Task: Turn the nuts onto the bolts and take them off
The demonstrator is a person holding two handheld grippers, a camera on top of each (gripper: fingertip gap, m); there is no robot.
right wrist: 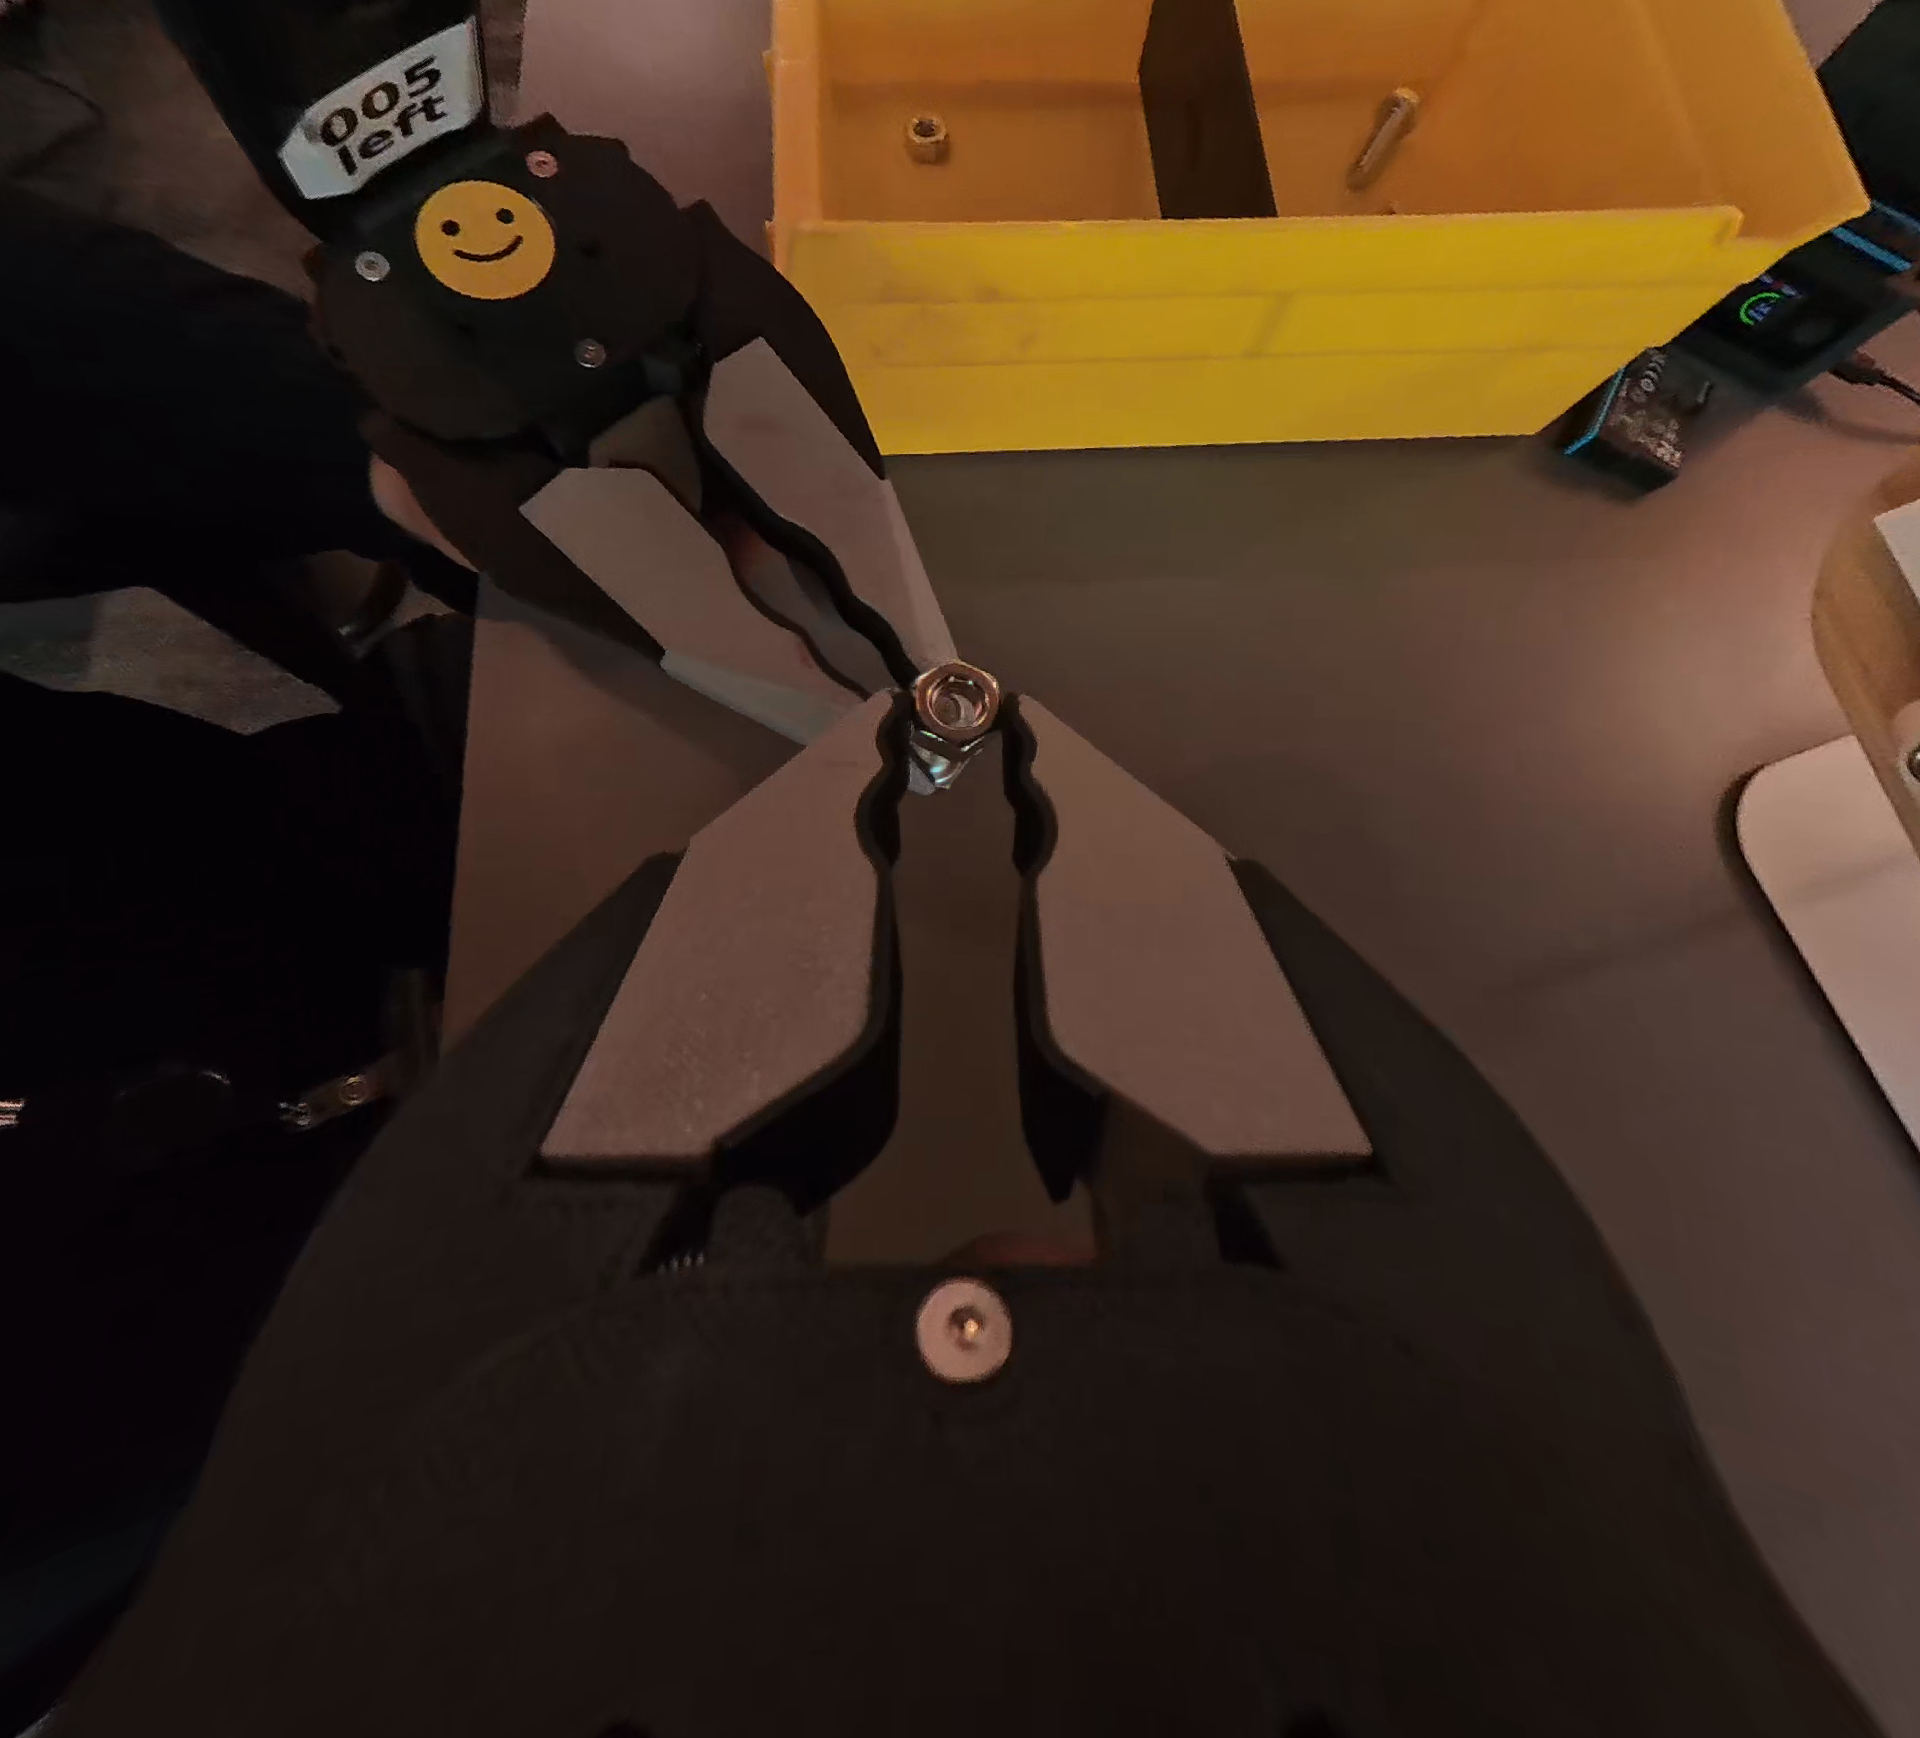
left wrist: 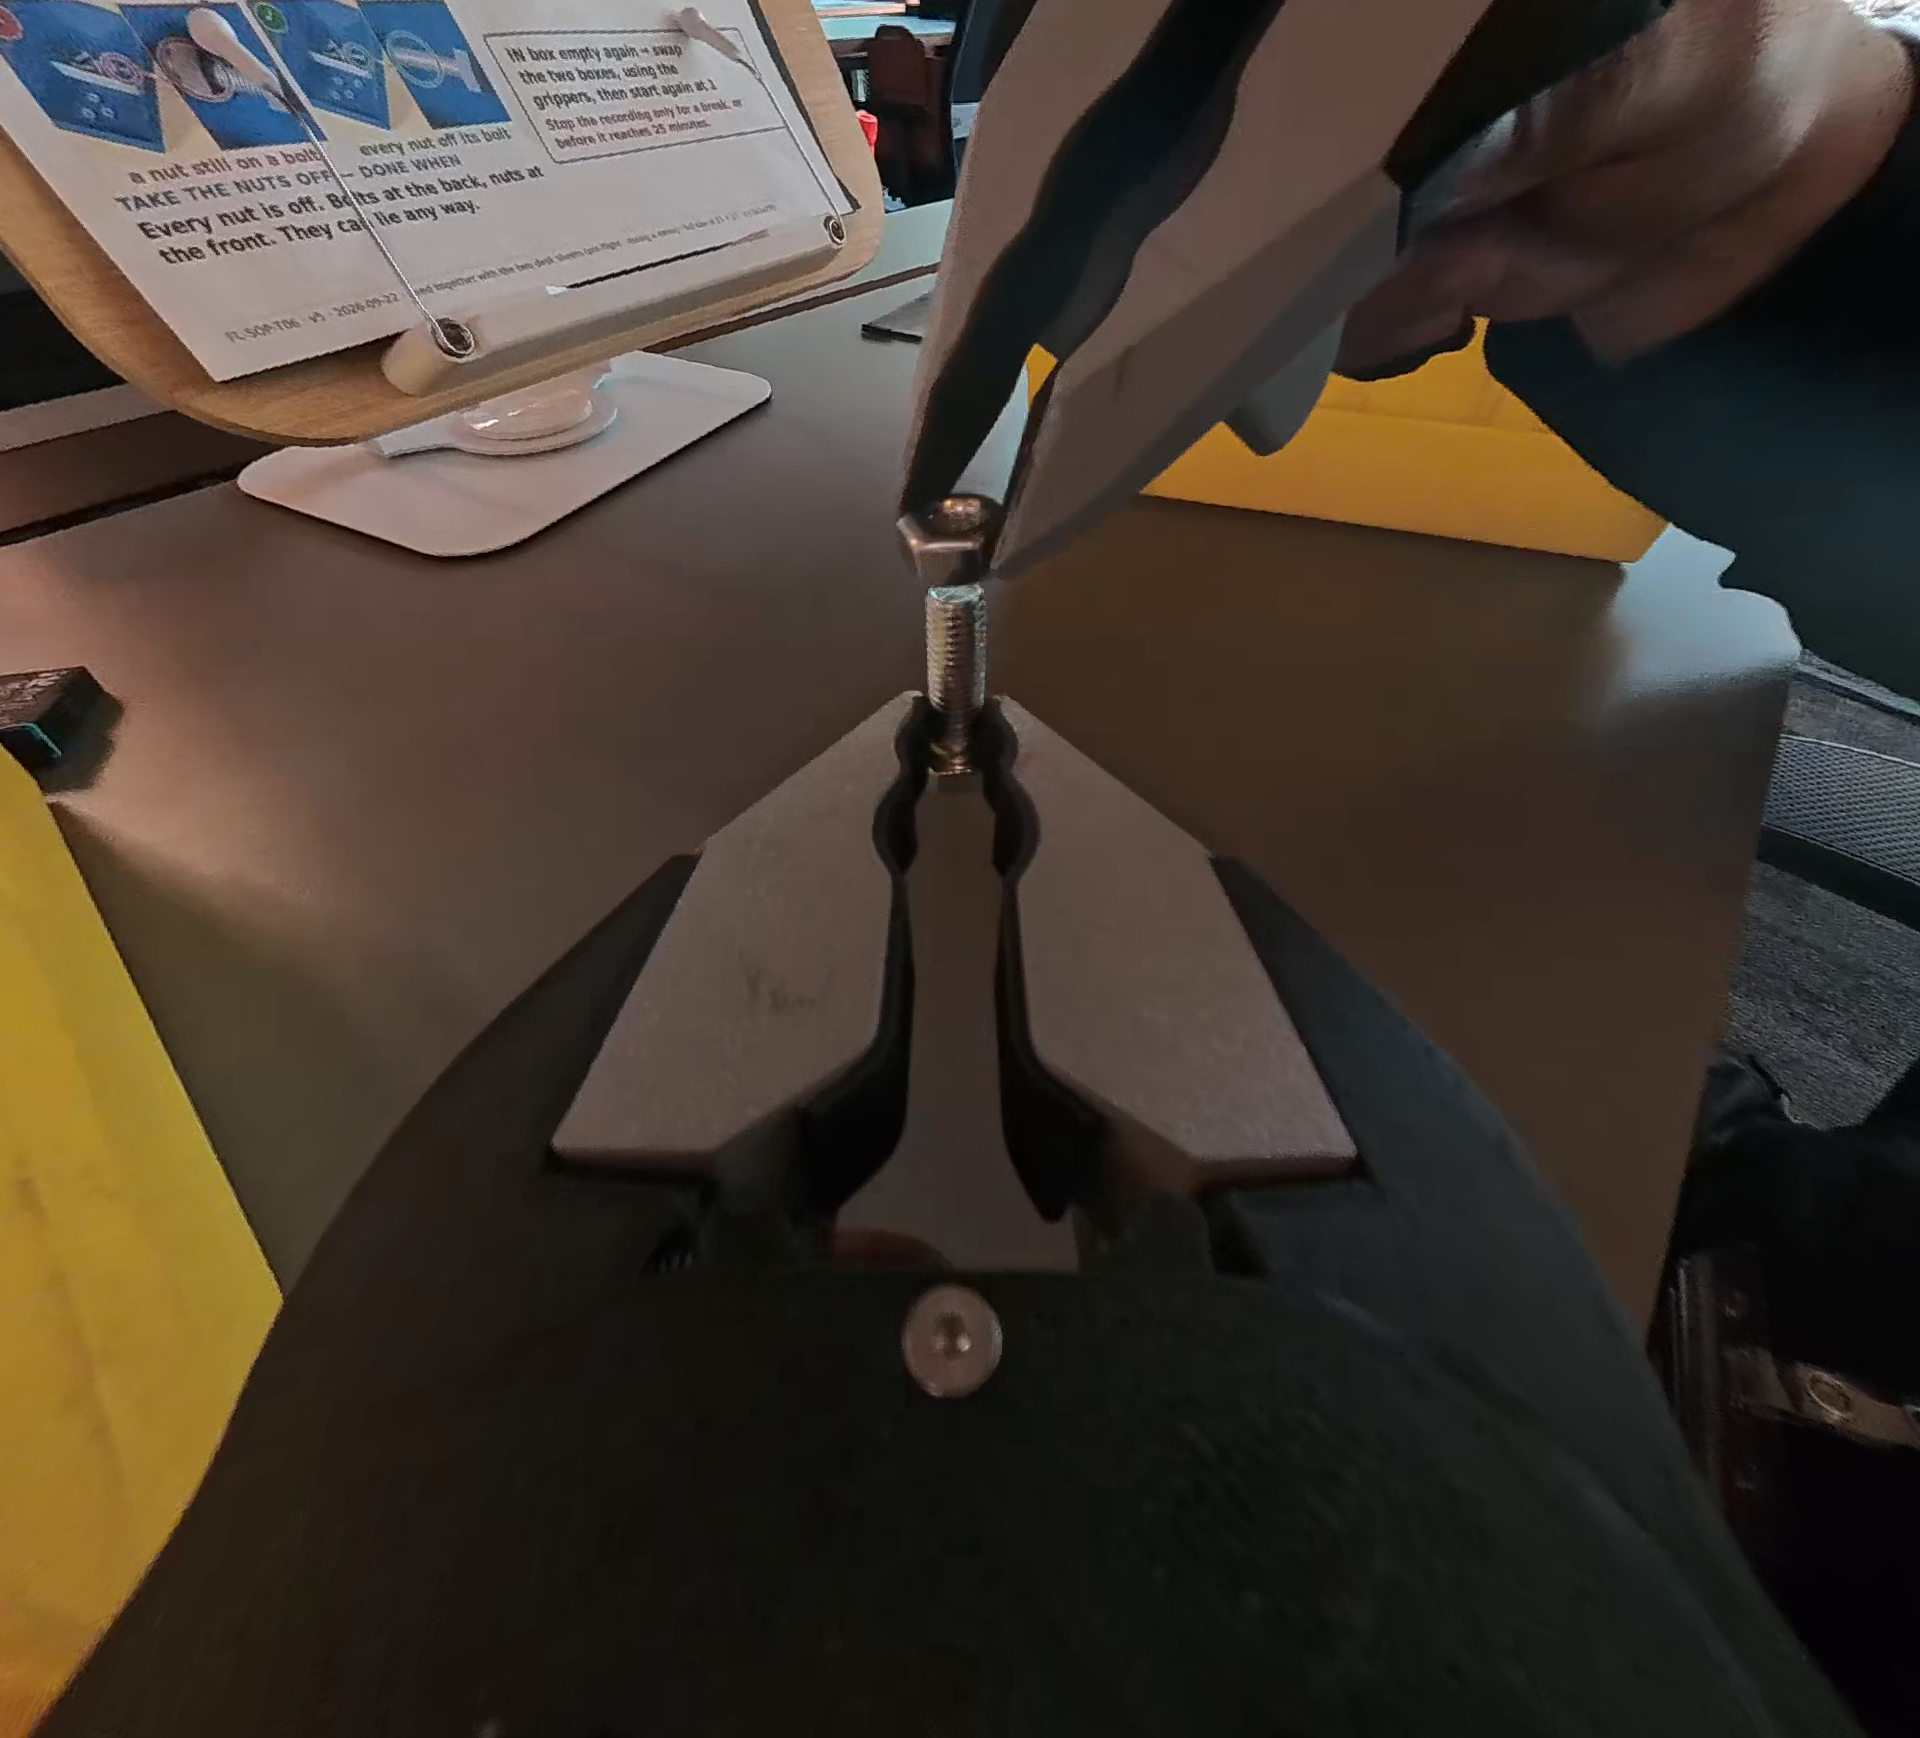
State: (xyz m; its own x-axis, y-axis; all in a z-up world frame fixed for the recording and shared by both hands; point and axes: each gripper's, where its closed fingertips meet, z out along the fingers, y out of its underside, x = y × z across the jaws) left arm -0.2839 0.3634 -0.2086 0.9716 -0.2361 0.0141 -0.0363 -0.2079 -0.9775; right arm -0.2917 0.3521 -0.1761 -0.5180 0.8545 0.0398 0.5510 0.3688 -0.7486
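Over the dark table [left wrist: 416, 753], near the yellow divided bin [right wrist: 1247, 338], my left gripper [left wrist: 951, 732] has its jaws clamped on the bolt [left wrist: 954, 649], thread pointing away. My right gripper [right wrist: 951, 732] pinches the hex nut [left wrist: 945, 540] at its jaw tips, just off the bolt's end. If the nut sits tilted, I judge it could cross-thread or slip free.

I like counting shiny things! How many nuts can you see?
2. One nut sits in the right gripper jaws, just above the bolt the left gripper holds. Another nut lies in the yellow box, left compartment. Others may be hidden.
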